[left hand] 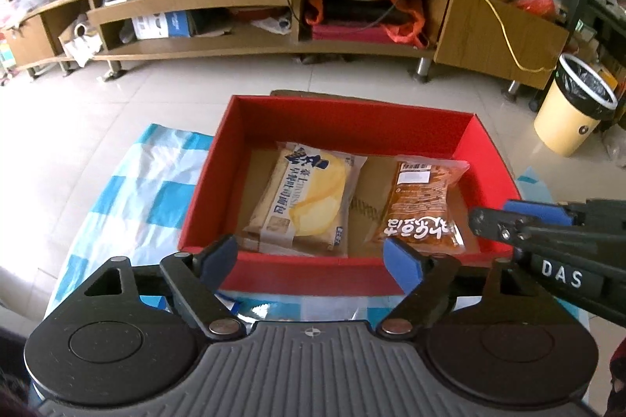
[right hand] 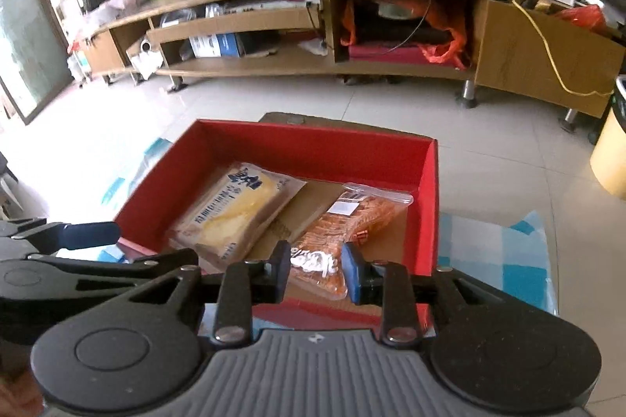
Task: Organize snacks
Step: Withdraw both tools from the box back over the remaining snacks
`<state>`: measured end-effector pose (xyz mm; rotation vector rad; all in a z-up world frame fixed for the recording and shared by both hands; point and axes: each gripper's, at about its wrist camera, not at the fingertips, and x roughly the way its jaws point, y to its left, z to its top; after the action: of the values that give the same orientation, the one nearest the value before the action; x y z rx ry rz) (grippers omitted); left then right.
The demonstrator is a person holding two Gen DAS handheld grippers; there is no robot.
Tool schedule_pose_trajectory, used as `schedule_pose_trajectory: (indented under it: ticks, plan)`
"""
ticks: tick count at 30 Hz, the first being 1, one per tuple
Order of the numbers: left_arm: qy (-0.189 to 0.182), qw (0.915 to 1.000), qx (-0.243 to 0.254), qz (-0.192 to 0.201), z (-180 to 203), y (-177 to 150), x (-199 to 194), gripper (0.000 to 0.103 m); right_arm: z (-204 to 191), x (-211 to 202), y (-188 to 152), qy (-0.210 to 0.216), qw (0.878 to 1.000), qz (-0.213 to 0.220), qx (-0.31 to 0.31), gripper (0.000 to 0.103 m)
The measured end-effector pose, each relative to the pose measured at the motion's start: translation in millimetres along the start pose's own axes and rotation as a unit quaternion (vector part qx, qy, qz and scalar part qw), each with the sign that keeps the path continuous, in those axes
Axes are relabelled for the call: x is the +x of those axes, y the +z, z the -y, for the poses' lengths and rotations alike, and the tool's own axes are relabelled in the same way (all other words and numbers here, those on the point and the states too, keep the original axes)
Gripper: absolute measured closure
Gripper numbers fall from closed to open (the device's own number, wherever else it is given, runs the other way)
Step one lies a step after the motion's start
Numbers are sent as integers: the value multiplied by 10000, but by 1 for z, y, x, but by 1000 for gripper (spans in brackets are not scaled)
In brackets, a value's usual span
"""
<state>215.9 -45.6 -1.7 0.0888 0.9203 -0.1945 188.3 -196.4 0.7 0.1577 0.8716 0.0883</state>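
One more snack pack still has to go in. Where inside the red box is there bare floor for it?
In the red box, bare cardboard shows in the strip between the bread pack and the orange snack pack, and along the back wall behind both. The front edge is crowded, with both packs reaching it.

Red box [left hand: 203, 190] on blue-white checked tbl cloth [left hand: 129, 190].

You see the yellow bread packet [left hand: 309, 196] lying flat left in the red box [left hand: 344, 112], the orange snack packet [left hand: 420, 202] flat beside it, apart.
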Motion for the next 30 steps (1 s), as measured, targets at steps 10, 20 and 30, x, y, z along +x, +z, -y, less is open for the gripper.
schedule_pose_trajectory:
  ticks: [10, 20, 30]
  plan:
    - [8, 10000, -79, -24, -6, -27, -26, 14, -15, -33, -33, 97, 9999, -38, 32, 68]
    - [18, 9999, -93, -77, -12, -50, -41, 13, -26, -42, -54, 201, 9997, -126, 40, 67]
    - [81, 9999, -74, -130, -20, -69, -52, 12, -36, -47, -72, 278, 9993, -233, 64, 62]
